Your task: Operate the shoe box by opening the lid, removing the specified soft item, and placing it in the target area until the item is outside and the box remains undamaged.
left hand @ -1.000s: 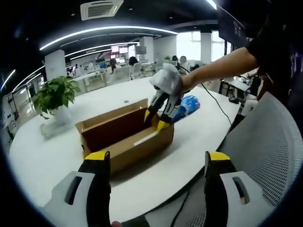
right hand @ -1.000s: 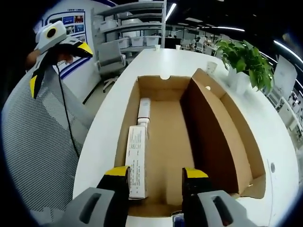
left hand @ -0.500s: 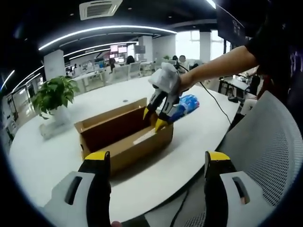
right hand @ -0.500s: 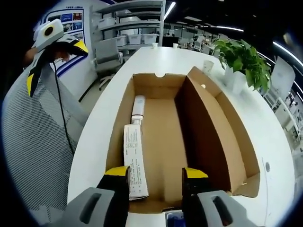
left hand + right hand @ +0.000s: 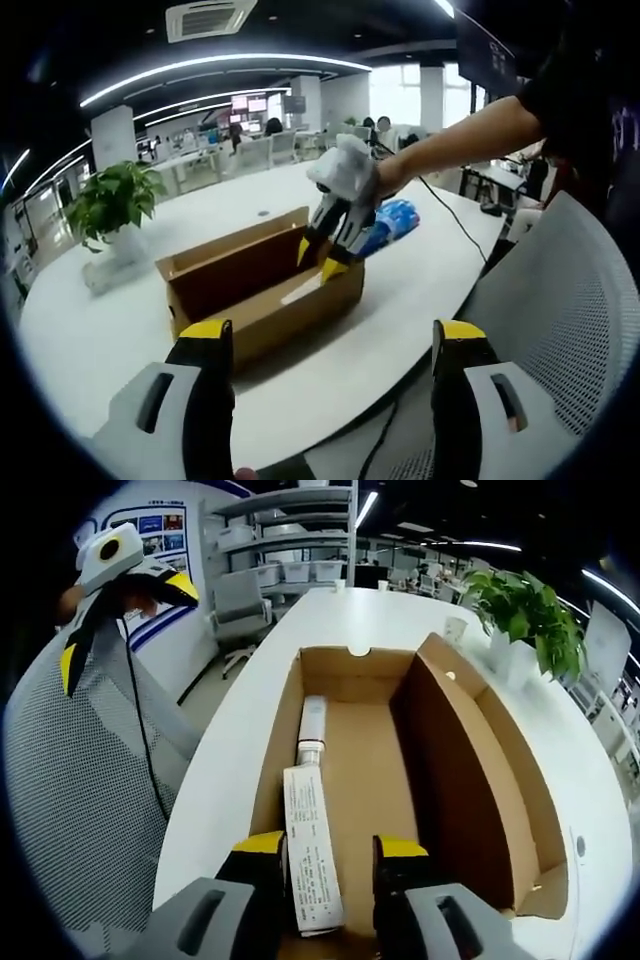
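In the left gripper view, the left gripper (image 5: 328, 352) is seen at 6 o'clock with its two yellow-tipped jaws spread wide and nothing held between them. Beyond them, an open cardboard shoe box (image 5: 262, 290) is set on a white table (image 5: 90, 330), left of centre. The right gripper (image 5: 324, 256), held by a person's hand in a white glove (image 5: 348, 172), is lowered from 1 o'clock to the box's near end, its yellow tips at the box's opening. A blue patterned packet (image 5: 392, 222) is seen on the table just behind that gripper. A potted plant (image 5: 112, 200) stands at 9 o'clock, well apart from the box. A grey mesh chair back (image 5: 570, 320) is seen at 4 o'clock.

In the right gripper view, the right gripper (image 5: 328, 848) rises at 6 o'clock over the shoe box (image 5: 480, 790), whose lid stands open toward 3 o'clock. Its jaws are parted narrowly, and a white printed tube (image 5: 312, 850) lying on the box floor is seen between them; whether the tube is touched cannot be told. The tube's cap end points toward 12 o'clock along the box's left wall. The left gripper (image 5: 120, 590) is seen at 10 o'clock, its jaws spread, above the mesh chair back (image 5: 80, 780). The potted plant (image 5: 525, 615) stands at 2 o'clock on the table (image 5: 230, 740).
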Demonstrator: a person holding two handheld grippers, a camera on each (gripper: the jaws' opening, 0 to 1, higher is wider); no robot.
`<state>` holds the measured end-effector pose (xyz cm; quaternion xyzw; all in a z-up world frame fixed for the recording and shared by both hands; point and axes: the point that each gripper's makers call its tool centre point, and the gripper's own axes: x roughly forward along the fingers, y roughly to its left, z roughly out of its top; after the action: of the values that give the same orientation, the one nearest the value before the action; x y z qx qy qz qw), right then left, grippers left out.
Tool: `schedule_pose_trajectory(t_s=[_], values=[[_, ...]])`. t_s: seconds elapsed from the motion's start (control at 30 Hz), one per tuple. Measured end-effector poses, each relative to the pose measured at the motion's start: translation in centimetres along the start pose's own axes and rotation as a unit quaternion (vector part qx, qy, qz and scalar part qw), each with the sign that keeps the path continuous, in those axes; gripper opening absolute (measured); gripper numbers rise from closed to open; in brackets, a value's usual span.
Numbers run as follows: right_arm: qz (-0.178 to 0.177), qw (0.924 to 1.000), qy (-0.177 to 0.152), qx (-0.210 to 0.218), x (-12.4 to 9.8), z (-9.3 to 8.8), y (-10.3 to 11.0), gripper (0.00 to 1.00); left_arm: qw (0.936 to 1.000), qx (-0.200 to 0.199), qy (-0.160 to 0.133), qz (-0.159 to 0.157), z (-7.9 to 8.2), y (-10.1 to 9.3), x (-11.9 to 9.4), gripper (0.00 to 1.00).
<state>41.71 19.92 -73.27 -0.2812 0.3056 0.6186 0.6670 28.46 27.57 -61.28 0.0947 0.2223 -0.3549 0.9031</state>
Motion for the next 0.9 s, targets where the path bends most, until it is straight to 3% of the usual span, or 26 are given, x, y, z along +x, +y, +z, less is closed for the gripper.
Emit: schedule_pose_trajectory(t_s=[0.13,0.23,0.33,0.6,0.9], values=[[0.004,0.9998,0.013,-0.017,0.4,-0.3,0.3,0.25,1.0000,-0.002,-0.003,0.003,0.0,0.1,0.0,0.79],[0.010,0.9995,0.020,-0.024,0.6,-0.7,0.8,0.15,1.0000,-0.005,-0.005,0.003,0.1,0.2,0.0,0.79],[0.007,0.9994,0.015,-0.029,0.5,-0.5,0.9,0.14,1.0000,-0.007,-0.005,0.003,0.1,0.2,0.0,0.79],[-0.028,0.9986,-0.035,-0.030,-1.7,2.3,-0.3,0.14,0.9999,-0.007,-0.002,-0.007,0.0,-0.2,0.2,0.79],[-0.039,0.9974,-0.050,-0.036,-4.0,3.6,-0.7,0.13,0.9999,-0.005,0.001,-0.013,0.0,-0.5,0.3,0.80]])
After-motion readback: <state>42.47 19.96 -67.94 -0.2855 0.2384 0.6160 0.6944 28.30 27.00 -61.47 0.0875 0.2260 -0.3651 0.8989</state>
